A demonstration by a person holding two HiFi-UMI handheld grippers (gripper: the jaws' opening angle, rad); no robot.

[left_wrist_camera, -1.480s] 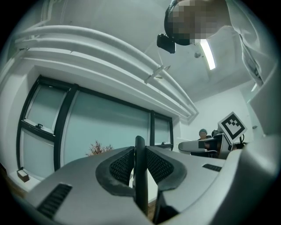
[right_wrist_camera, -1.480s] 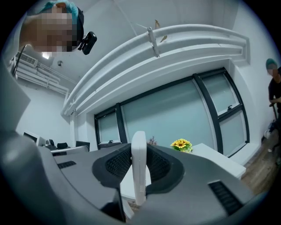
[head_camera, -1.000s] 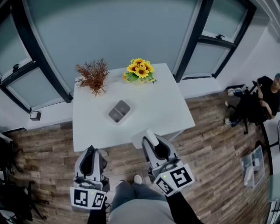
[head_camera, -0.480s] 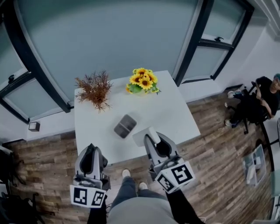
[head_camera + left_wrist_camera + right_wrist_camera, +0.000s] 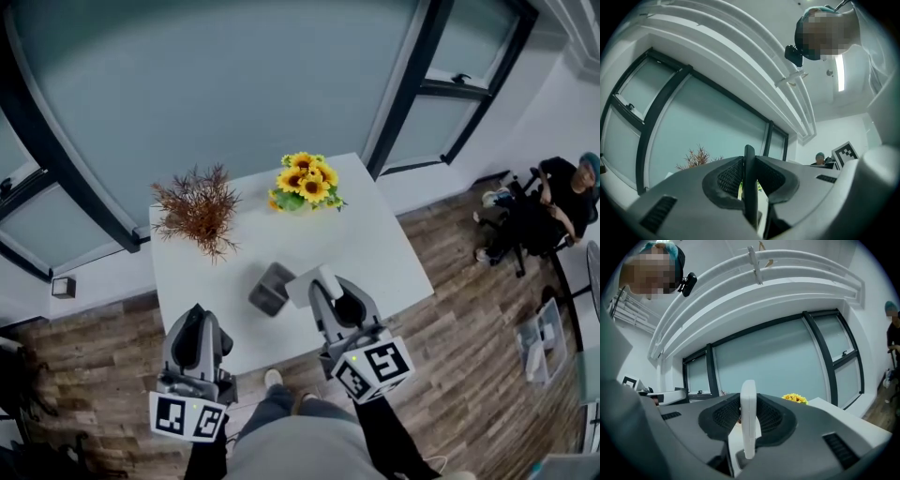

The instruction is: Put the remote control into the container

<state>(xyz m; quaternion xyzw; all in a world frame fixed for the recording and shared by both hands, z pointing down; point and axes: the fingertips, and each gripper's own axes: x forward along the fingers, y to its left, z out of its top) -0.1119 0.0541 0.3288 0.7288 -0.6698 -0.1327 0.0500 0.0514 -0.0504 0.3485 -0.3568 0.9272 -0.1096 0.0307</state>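
A grey container (image 5: pixel 272 288) stands on the white table (image 5: pixel 375 253), near its front edge. My right gripper (image 5: pixel 324 289) is shut on a white remote control (image 5: pixel 325 278), held just right of the container and above the table. In the right gripper view the white remote control (image 5: pixel 748 413) stands edge-on between the pads (image 5: pixel 774 417). My left gripper (image 5: pixel 197 330) hovers at the table's front edge, left of the container. In the left gripper view its pads (image 5: pixel 729 176) clamp a thin black remote control (image 5: pixel 749 180).
A dried brown plant (image 5: pixel 199 208) and a bunch of sunflowers (image 5: pixel 304 180) stand at the table's far side. A person (image 5: pixel 562 202) sits at the right on a wooden floor, with a clear plastic box (image 5: pixel 539 347) nearby. Glass walls with dark frames stand behind the table.
The table and container have come nearer as the person stepped forward. Both grippers now reach over the table's front edge, and the white remote is beside the container.
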